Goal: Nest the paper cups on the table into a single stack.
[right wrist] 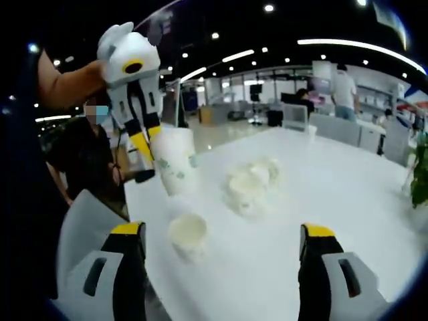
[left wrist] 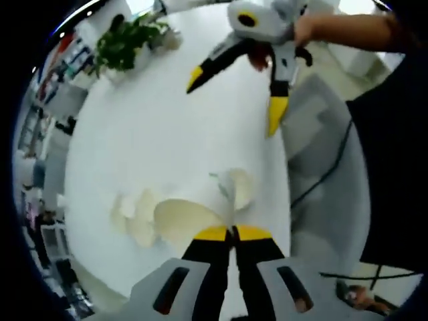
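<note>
My left gripper [left wrist: 234, 233] is shut on the rim wall of a white paper cup [left wrist: 179, 225]. In the right gripper view that cup [right wrist: 175, 162] hangs in the air above the white table [right wrist: 348, 194], pinched by the left gripper [right wrist: 150, 142]. Below it a single paper cup [right wrist: 188, 235] stands upright, mouth up. A cluster of several cups [right wrist: 251, 182] lies further back on the table. In the left gripper view the cluster [left wrist: 134, 215] sits left of the held cup and the single cup [left wrist: 239, 187] just beyond it. My right gripper [right wrist: 223, 231] is open and holds nothing; it also hovers at the table's far side [left wrist: 235, 99].
A potted green plant [left wrist: 124, 44] stands at the table's far edge, also at the right rim [right wrist: 421, 175]. A grey chair [left wrist: 322, 137] is beside the table [left wrist: 154, 134]. A person's forearm [left wrist: 348, 28] holds the right gripper. An office with people lies behind.
</note>
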The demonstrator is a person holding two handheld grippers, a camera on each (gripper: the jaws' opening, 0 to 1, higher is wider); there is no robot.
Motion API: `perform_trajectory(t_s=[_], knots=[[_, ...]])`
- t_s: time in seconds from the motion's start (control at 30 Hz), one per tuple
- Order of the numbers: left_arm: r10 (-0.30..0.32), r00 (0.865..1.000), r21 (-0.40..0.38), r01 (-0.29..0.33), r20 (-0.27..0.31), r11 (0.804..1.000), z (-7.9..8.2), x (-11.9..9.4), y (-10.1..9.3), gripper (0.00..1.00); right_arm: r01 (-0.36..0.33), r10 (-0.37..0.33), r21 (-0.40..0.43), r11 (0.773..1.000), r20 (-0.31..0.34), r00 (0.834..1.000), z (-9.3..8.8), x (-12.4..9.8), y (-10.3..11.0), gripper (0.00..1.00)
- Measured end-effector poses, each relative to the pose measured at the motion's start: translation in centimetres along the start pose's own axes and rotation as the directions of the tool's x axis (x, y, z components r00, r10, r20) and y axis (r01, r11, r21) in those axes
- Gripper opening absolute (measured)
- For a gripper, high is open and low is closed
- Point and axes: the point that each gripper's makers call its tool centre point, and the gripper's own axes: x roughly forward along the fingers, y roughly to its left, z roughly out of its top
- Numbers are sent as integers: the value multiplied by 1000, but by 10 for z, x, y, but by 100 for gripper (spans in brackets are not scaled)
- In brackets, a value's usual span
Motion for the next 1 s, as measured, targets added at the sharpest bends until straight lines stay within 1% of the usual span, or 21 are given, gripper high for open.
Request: perform_trajectory(t_s=[0.03, 0.07, 0.1, 0.13, 0.23, 0.33, 0.43, 0.47, 0.53, 0.73, 0.8, 0.83, 0.97, 1.0], knots=[[5, 1000, 23, -4, -4, 1000, 2, 0, 1, 0, 1, -1, 0, 1000, 1, 1000, 0, 0, 0, 98], [16, 1000, 98, -15, -10, 995, 6, 0, 3, 0, 4, -4, -1, 1000, 0, 1000, -2, -1, -2, 98], [53, 999, 128, -51, -8, 990, 11, 1, 9, 0, 7, -7, -4, 1000, -5, 1000, -3, -2, -3, 98], [55, 998, 134, -50, -36, 990, 9, 1, 9, 0, 7, -7, -8, 1000, -11, 1000, -4, -2, -4, 98], [33, 997, 110, -26, -64, 994, 11, 6, 7, 0, 6, -7, -30, 1000, -27, 1000, -8, -5, -5, 100], [1, 993, 86, 9, -118, 996, 7, 7, 4, 0, 15, -16, -33, 999, -30, 999, -9, -9, -7, 100], [-3, 986, 90, 18, -169, 996, 3, 7, 5, 0, 29, -30, -32, 999, -28, 999, -9, -11, -11, 100], [8, 984, 67, 4, -178, 998, 4, 7, 7, 0, 31, -32, -25, 999, -24, 999, -9, -11, -12, 100], [6, 982, 44, 3, -187, 999, 6, 6, 7, 0, 32, -33, -22, 999, -25, 999, -10, -11, -12, 100], [-8, 980, 49, 18, -198, 999, 10, 3, 3, 0, 36, -36, -14, 999, -24, 999, -11, -11, -11, 100], [-3, 979, 62, 16, -203, 998, 9, 5, 3, 0, 36, -36, -11, 999, -21, 999, -11, -11, -12, 100], [8, 979, 82, 9, -203, 997, 9, 6, 3, 0, 37, -37, -9, 999, -18, 999, -11, -11, -12, 100], [6, 977, 71, 10, -212, 997, 4, 11, 1, 0, 39, -39, -3, 999, -19, 999, -11, -12, -12, 100], [2, 976, 56, 11, -216, 998, 4, 11, 0, 0, 39, -40, -2, 999, -19, 999, -11, -12, -11, 100]])
